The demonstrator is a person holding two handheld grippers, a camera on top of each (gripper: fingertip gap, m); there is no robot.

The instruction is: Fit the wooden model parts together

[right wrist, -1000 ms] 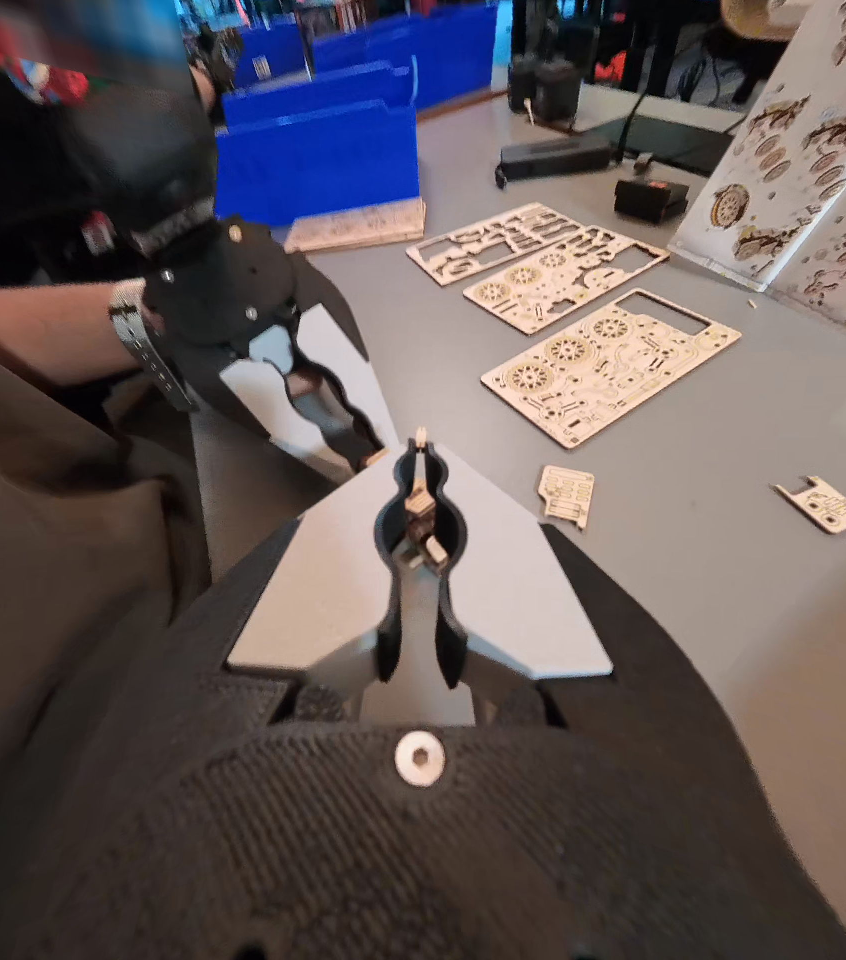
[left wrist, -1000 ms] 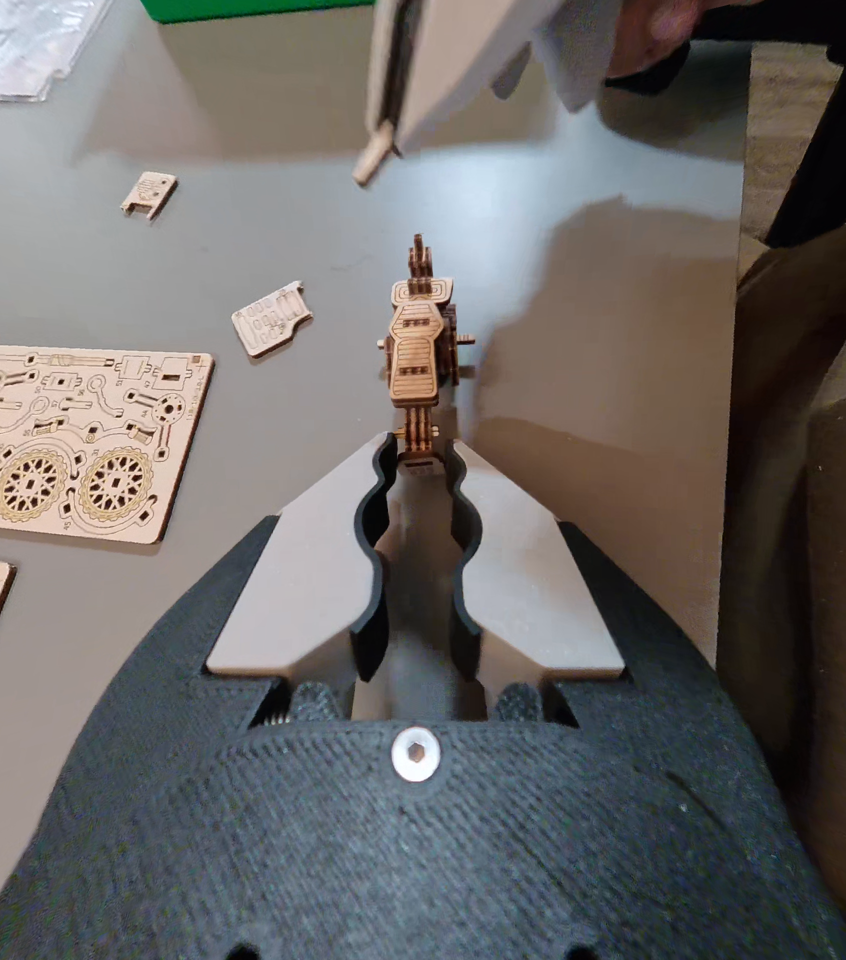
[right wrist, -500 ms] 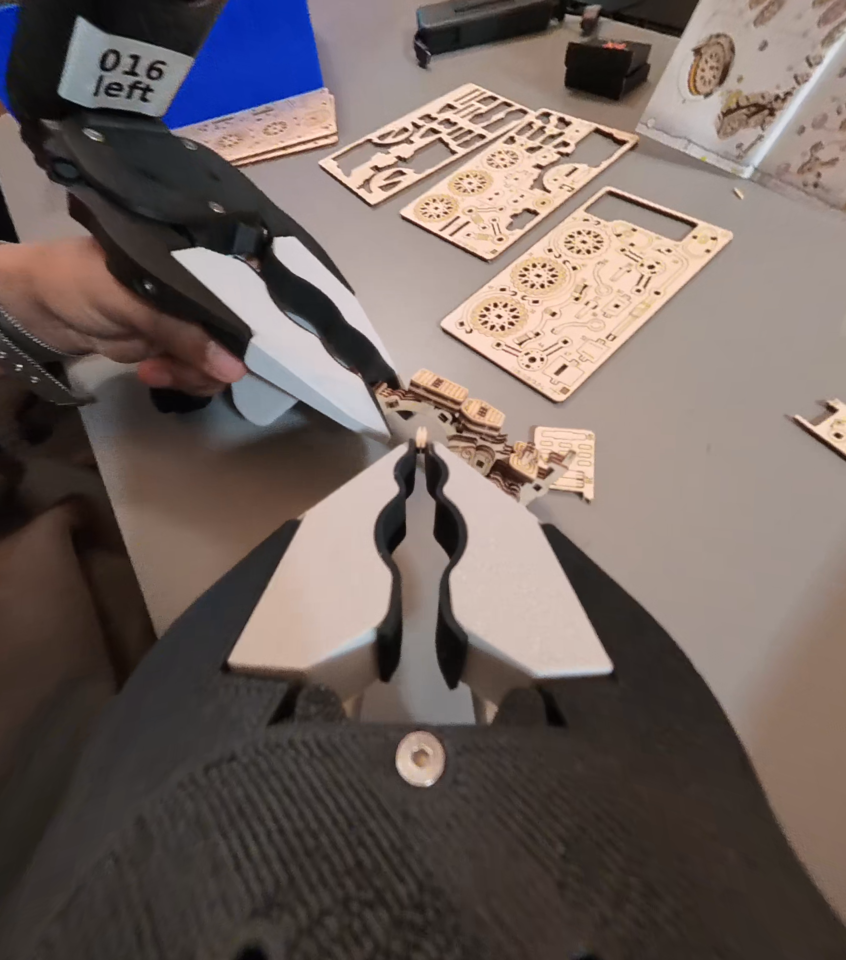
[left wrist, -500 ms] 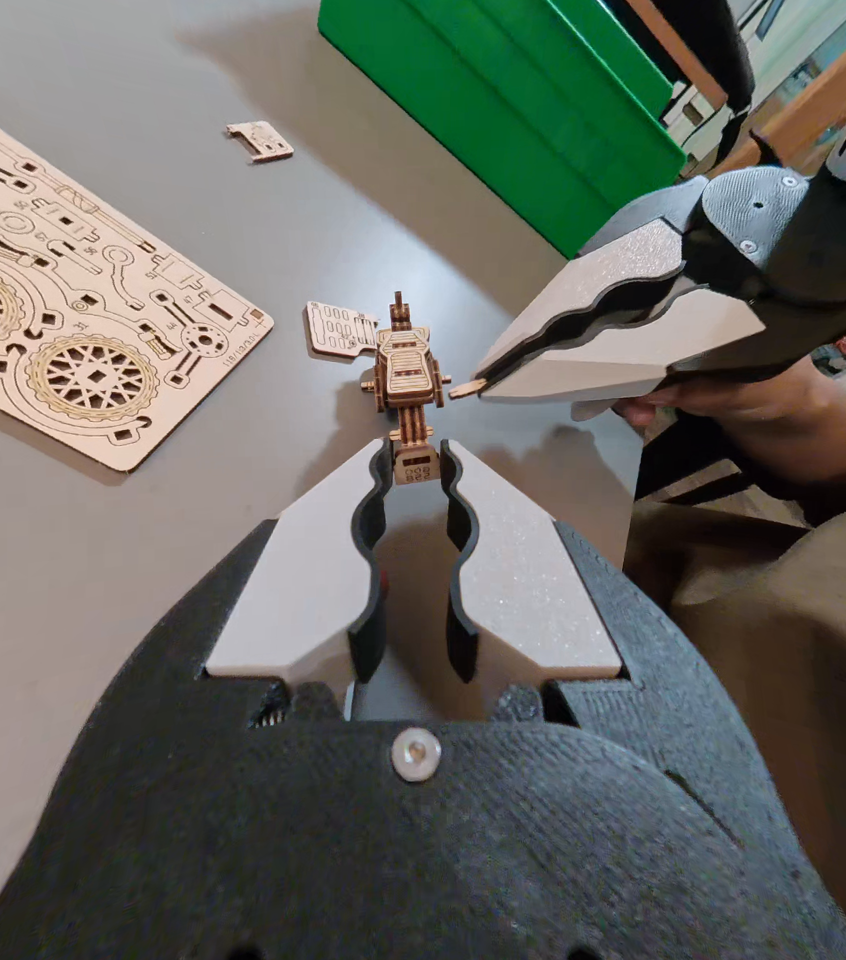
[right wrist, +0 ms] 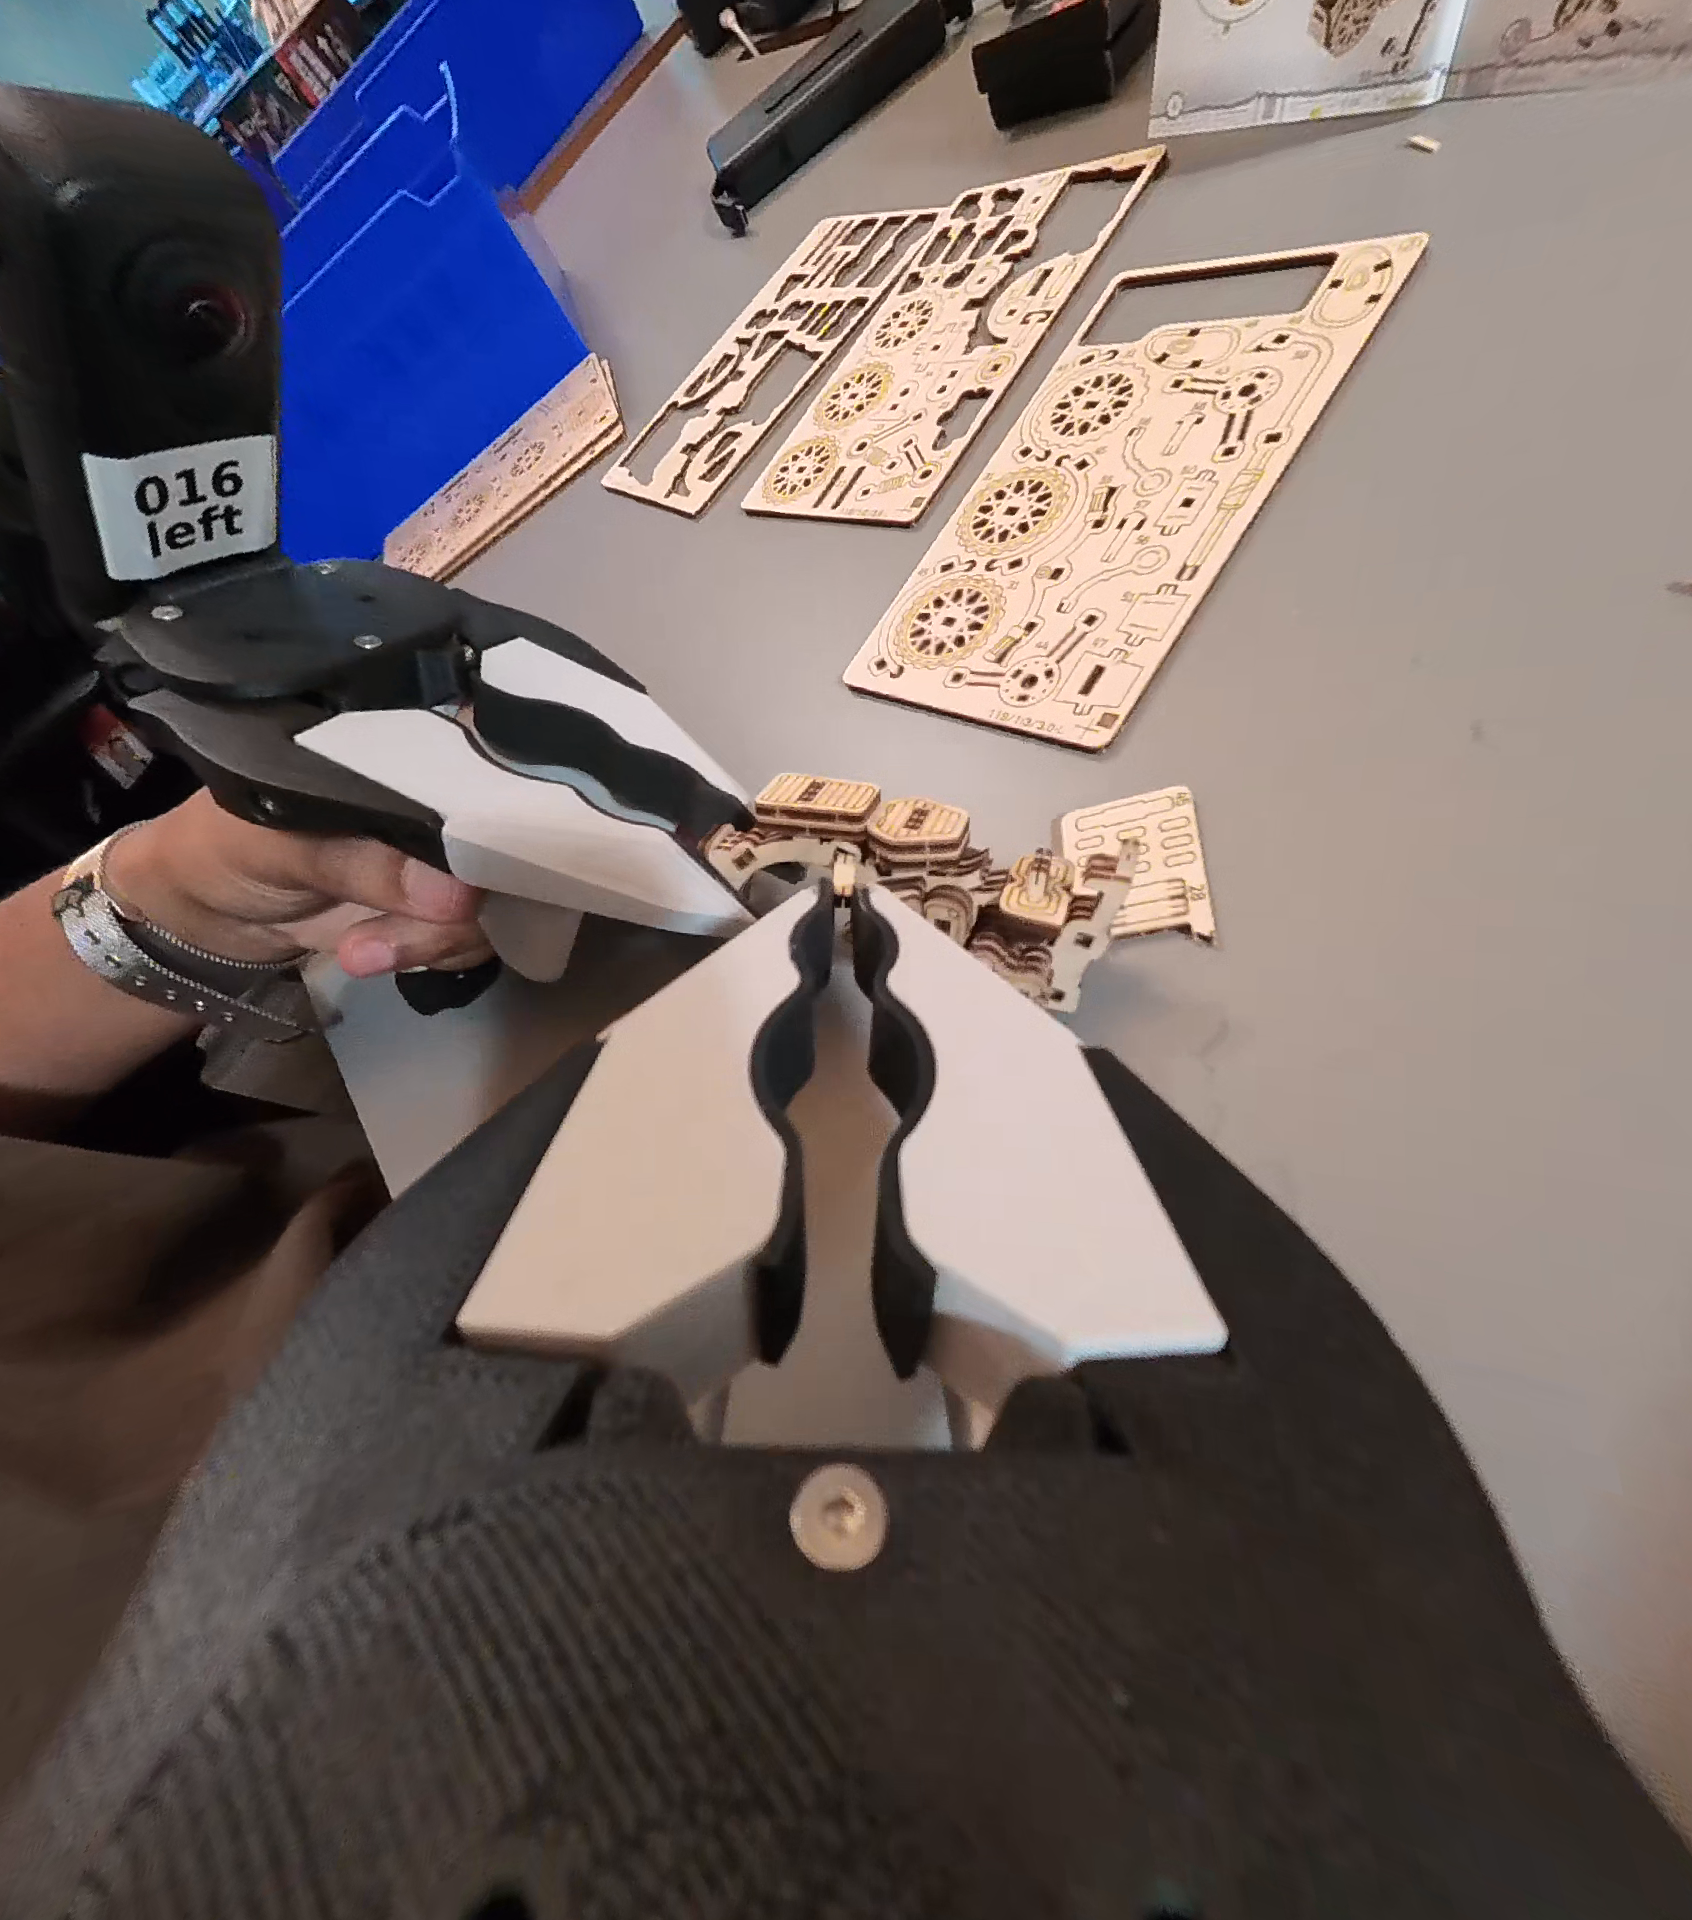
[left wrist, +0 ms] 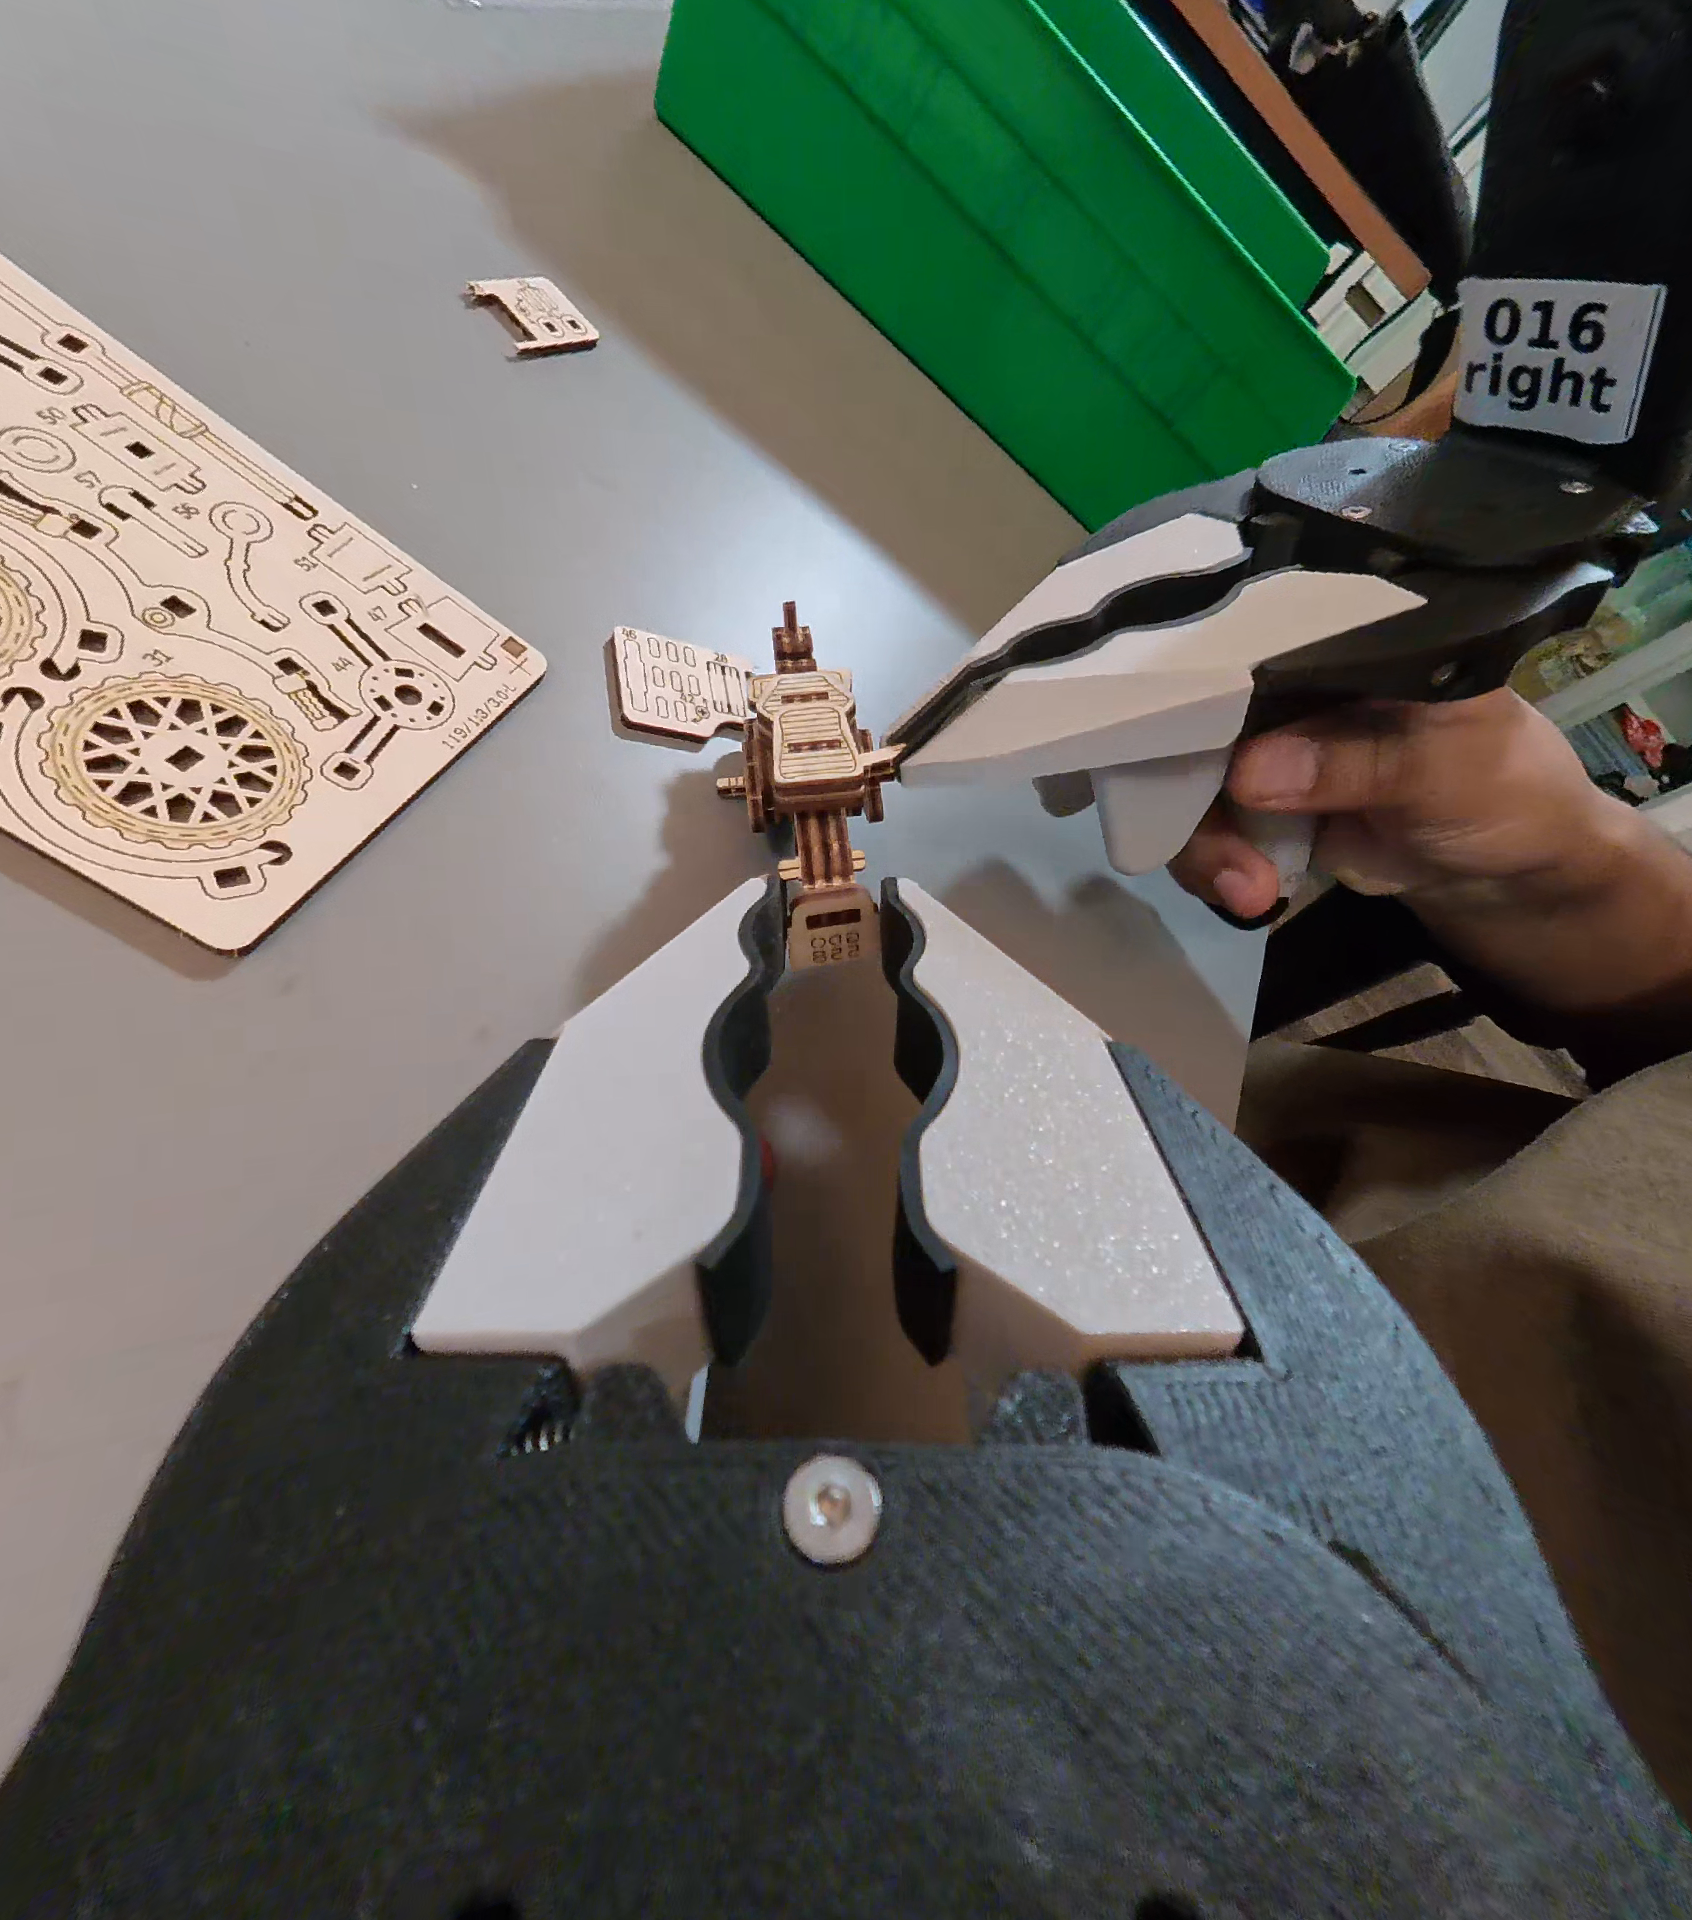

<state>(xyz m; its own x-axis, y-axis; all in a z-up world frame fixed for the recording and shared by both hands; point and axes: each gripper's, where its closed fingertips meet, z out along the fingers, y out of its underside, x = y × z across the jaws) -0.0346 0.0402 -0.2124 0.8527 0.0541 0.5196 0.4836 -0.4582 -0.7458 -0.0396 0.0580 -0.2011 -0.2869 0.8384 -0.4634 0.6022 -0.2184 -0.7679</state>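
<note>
**Q:** What does each gripper hold here, and why?

**A:** My left gripper [left wrist: 829,902] is clamped on the tail tab of the small, partly built, laser-cut wooden model [left wrist: 809,740]. I judge this steadies the body just above the grey counter [left wrist: 198,1143], close to its near edge. My right gripper [right wrist: 840,896] is pinched on a thin, pale wooden peg [right wrist: 840,871], its tip touching the model's side. A side approach suits a cross-pin, which I take this to be.

**Q:** Is the peg seated?

**A:** I cannot tell; the joint is too small to read. I judge insertion to be under way.

**Q:** And the surroundings?

**A:** A flat slotted wooden offcut [left wrist: 676,694] lies on the counter just beyond the model. The pale wooden sheet of uncut spoked wheels [left wrist: 125,644] rests toward the left edge, handy for later pieces. A green plastic bin [left wrist: 1008,260] stands at the far edge.
</note>
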